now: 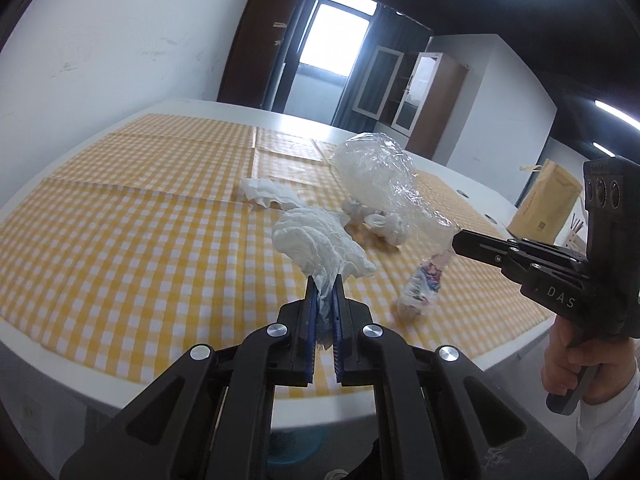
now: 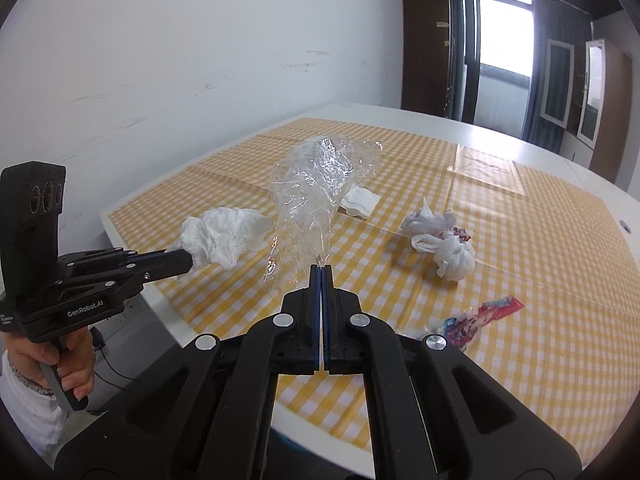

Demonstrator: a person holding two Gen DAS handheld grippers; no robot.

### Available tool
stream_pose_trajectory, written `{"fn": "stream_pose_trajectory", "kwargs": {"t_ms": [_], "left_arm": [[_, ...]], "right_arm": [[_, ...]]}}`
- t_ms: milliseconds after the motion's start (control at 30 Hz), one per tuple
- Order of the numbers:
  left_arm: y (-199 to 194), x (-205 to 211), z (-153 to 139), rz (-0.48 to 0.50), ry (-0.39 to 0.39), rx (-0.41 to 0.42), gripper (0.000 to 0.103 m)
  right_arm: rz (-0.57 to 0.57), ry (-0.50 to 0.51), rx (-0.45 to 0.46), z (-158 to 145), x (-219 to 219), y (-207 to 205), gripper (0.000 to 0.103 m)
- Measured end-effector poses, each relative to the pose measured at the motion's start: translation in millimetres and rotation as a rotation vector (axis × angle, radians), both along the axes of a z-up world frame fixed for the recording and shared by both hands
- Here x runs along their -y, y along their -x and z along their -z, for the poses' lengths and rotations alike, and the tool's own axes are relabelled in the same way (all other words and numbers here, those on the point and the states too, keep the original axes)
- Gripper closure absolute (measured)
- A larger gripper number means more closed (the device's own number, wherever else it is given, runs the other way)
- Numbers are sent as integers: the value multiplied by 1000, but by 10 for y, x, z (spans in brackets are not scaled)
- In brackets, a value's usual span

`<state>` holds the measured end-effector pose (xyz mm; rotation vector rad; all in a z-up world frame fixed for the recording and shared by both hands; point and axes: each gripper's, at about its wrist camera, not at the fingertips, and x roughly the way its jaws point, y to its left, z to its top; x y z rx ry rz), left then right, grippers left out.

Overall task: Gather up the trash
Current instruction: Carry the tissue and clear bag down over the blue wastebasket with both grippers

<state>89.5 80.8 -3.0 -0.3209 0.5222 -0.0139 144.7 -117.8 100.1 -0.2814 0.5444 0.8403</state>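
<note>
Over the yellow checked tablecloth (image 1: 120,240) two grippers hang side by side, each carrying a piece of trash clear of the table. Left gripper (image 1: 325,280): its jaws are pinched nearly together on a crumpled white tissue (image 1: 316,240), which fans out beyond the blue pads (image 1: 310,308). Right gripper (image 2: 321,268): jaws fully closed on the twisted end of a clear plastic bag (image 2: 316,184), which stands up puffed and crinkled, with nothing visible inside it.

Still lying on the cloth are a folded white napkin (image 2: 360,202) behind the bag, a knotted heap of white paper and thin plastic (image 2: 444,244) to the right, and a pink and blue printed wrapper (image 2: 476,318) nearer the table's edge. At the far right corner of the white table (image 1: 472,184) stands a brown paper bag (image 1: 548,204) with handles, upright; its contents cannot be seen.
</note>
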Motion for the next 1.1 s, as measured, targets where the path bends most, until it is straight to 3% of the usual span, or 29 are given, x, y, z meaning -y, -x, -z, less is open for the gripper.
{"fn": "stream_pose_trajectory", "kwargs": {"t_ms": [267,600,1100], "left_arm": [[500,243,-71,31,-28,34,97],[1054,521,39,88,-38,29,97],[1545,707,683,133,-28,-115,97]], "right_arm": [[-26,-12,37,68,293,596,103],[-64,10,55,242,619,1332,103],[-87,104,-15,792,1135,2071,103]]}}
